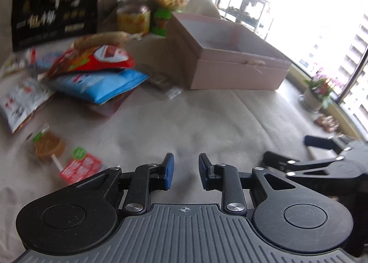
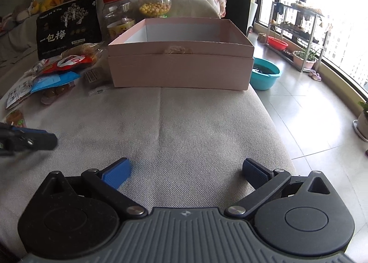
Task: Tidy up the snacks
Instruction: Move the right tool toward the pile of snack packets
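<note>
Your left hand-held gripper (image 1: pixel 186 171) hovers over the beige sofa cushion (image 1: pixel 184 120), jaws drawn nearly together with nothing between them. Your right hand-held gripper (image 2: pixel 186 171) is spread wide and empty. Ahead sits the open pink box (image 2: pixel 181 65); the snack packets (image 2: pixel 57 67) lie piled just left of it.

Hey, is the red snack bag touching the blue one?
Touching. The left wrist view shows the red snack bag lying directly on the blue snack bag.
</note>
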Demonstrator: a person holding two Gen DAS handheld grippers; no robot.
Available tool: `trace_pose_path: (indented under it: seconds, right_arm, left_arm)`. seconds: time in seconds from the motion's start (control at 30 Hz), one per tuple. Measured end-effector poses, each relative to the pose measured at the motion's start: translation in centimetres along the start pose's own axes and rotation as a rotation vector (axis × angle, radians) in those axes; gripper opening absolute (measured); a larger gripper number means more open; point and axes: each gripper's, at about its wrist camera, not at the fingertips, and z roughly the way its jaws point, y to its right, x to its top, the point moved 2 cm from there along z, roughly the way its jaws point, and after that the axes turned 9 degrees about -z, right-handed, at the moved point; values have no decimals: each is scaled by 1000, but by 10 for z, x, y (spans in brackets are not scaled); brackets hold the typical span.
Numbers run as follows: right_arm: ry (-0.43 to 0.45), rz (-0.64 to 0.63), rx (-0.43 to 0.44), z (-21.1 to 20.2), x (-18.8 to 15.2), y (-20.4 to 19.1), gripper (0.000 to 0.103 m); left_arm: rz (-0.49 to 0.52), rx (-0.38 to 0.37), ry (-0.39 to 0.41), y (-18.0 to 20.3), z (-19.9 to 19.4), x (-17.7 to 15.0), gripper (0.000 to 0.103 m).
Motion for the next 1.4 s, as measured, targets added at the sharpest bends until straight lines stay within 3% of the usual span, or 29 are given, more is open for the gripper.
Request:
trace_pose_path:
  seconds: [0.13,0.33,0.47,0.53,0.6,0.77,1.0,1.1,1.27,1.4]
  right_arm:
    - [-38,-86,50,6,17,-14,103]
    - [10,-91,95,10,38,-42,102]
    - [52,-150,136,7,46,-64,102]
    - [63,-162,191,6,52,-72,101]
    - [63,-164,270,9,63,-80,96]
    - [-5,-209,450,33,91,-111,68]
    - [42,-302,540,37,120,-160,68]
    - [19,-293,571,41,127,-172,68]
    - [-54,-326,630,43,122,-185,70]
    - [-55,-402,594,38,108,-199,69]
  left_arm:
    - [-76,-14,46,-36,-26,28,29]
    - [-212,172,229,-122,-45,92,29]
    - [-324,277,184,-187,-17,124,29]
    - [-365,290,164,-209,-8,128,29]
    - [-365,289,153,-220,0,127,29]
    - [-286,245,152,-222,-1,115,29]
    - [-145,104,117,-205,-15,80,28]
    - [-186,106,151,-204,-25,71,28]
    - [-279,197,199,-202,-67,58,28]
    - [-379,125,154,-208,-84,38,28]
